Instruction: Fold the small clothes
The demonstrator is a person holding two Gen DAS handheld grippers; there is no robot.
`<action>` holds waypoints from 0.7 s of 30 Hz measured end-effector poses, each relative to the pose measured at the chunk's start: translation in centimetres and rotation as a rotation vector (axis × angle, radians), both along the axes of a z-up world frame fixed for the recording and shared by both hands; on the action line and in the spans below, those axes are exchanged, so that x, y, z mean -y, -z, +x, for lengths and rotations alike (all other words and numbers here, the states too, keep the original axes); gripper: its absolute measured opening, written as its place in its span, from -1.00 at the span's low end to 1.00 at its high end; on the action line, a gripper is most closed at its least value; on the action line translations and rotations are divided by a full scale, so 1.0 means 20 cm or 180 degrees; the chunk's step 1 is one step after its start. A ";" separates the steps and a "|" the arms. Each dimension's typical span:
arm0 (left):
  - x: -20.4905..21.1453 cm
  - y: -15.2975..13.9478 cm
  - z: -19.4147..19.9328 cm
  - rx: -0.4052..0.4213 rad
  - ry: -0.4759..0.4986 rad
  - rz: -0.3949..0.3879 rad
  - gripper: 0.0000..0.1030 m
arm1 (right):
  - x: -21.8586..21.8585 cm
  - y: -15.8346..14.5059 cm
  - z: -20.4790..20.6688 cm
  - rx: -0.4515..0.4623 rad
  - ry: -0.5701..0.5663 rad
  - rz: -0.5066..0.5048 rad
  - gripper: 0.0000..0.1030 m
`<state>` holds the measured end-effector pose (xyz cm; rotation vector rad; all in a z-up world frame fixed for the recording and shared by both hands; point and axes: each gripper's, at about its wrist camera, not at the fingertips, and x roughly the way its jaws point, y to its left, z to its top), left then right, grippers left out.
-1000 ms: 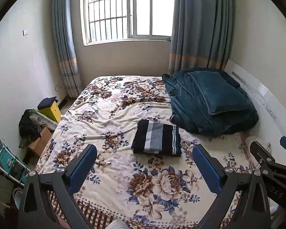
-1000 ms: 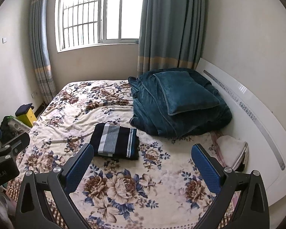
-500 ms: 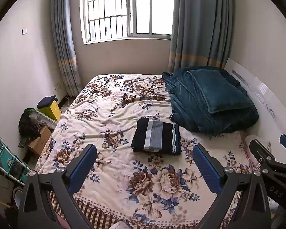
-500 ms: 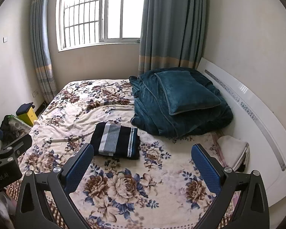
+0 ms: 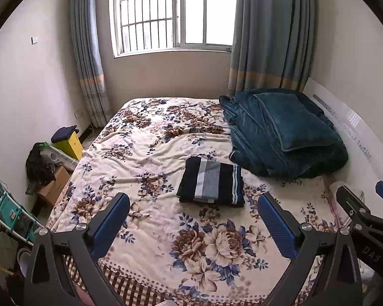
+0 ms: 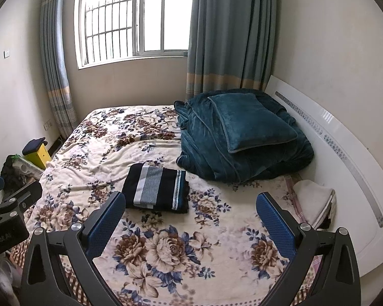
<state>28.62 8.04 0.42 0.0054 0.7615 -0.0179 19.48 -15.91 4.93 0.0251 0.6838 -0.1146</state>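
Left gripper (image 5: pixel 193 219) is seen at the bottom of the left wrist view, with its two blue fingers (image 5: pixel 112 223) spread wide apart and nothing held between them. It is held above the near end of the bed (image 5: pixel 145 153), which is covered by a floral blanket. The folded garment (image 5: pixel 211 182), dark with white and grey stripes, is laid flat near the middle of the bed, beyond the fingers and apart from them. Just beside it, to the right, a teal quilt (image 5: pixel 258 140) is piled, and a teal pillow (image 5: pixel 293 122) is placed on top of it. At the right edge, part of the right gripper (image 5: pixel 365 211) is seen.

Right gripper (image 6: pixel 191 216) is shown in the right wrist view with its blue fingers (image 6: pixel 274 223) also wide apart, and nothing is gripped. The folded garment (image 6: pixel 157 187) is seen past the left finger, not touched by it. The teal quilt (image 6: pixel 204 148) lies just behind it to the right, against the white headboard (image 6: pixel 344 153). A folded white towel (image 6: pixel 314 199) is placed near the headboard. At the left edge, part of the left gripper (image 6: pixel 10 204) is visible.
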 end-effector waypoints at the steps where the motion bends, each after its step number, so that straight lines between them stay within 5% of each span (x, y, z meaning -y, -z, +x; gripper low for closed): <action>1: 0.00 0.00 0.00 -0.0006 0.0005 -0.0004 0.99 | -0.01 0.00 0.00 0.0005 0.0002 0.0003 1.00; 21: 0.00 0.00 0.01 -0.0005 0.0008 0.0010 0.99 | -0.01 0.01 0.01 -0.0004 -0.0026 0.0018 1.00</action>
